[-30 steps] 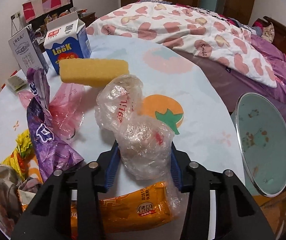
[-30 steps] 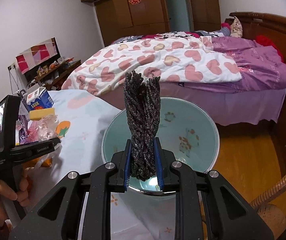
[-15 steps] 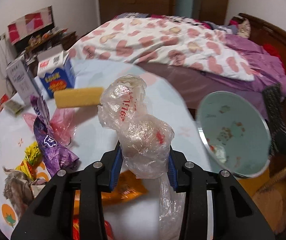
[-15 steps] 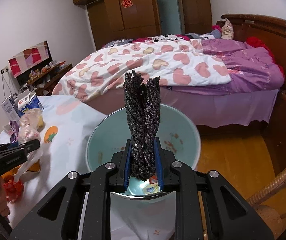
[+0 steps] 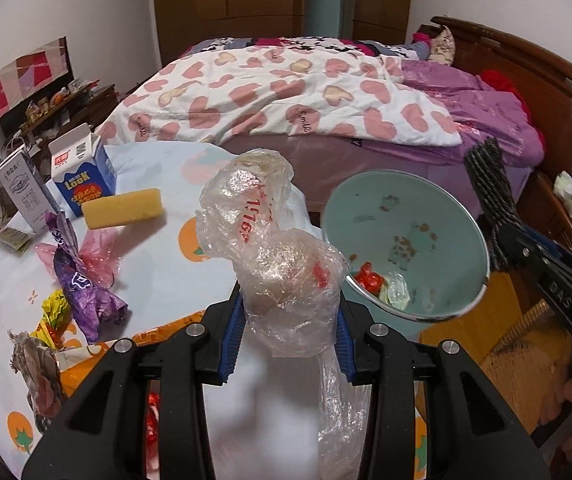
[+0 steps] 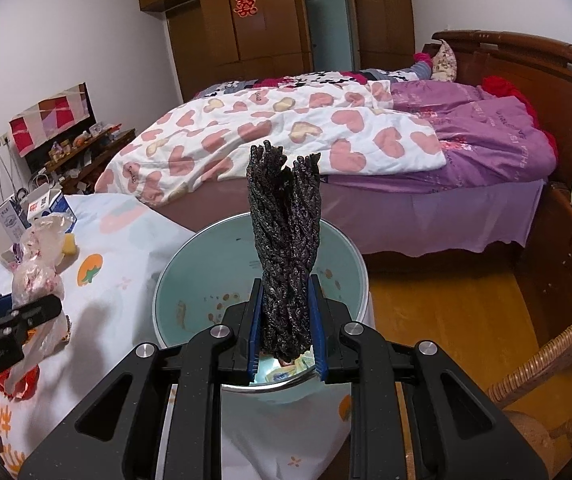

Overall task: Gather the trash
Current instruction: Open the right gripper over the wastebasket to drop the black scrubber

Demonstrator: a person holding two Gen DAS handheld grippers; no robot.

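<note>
A: Entry. The crumpled clear plastic bag (image 5: 281, 256) was off the table (image 5: 157, 240) and in the air, clamped between the blue pads of the left claw (image 5: 288, 330). A second earlier it had stood low over the table among the other litter; the view had since swung toward the teal bin (image 5: 406, 236), which now sat just to the right of the bag.

B: And the bin's state?

A: Tilted toward the table edge, held by its dark braided handle (image 6: 283, 256); the right claw (image 6: 283, 338) was closed on that handle. A red wrapper (image 5: 368, 282) and a pale scrap already lay at the bottom. The bin had come closer to the table over the same second.

B: Meaning for the task?

A: Judgement: pick-up done, transfer under way. The bag was near the rim but not yet over the opening, and a loose tail hung below the left claw, which might catch on the rim at release.

B: What remained on the table?

A: Purple wrapper (image 5: 81, 280), pink cellophane (image 5: 97, 254), yellow wrapper (image 5: 55, 312), an orange packet (image 5: 165, 328) part-hidden under the left claw. A yellow sponge (image 5: 123, 208) and a blue milk carton (image 5: 83, 176) stood farther back; whether those count as trash I could not tell.
</note>
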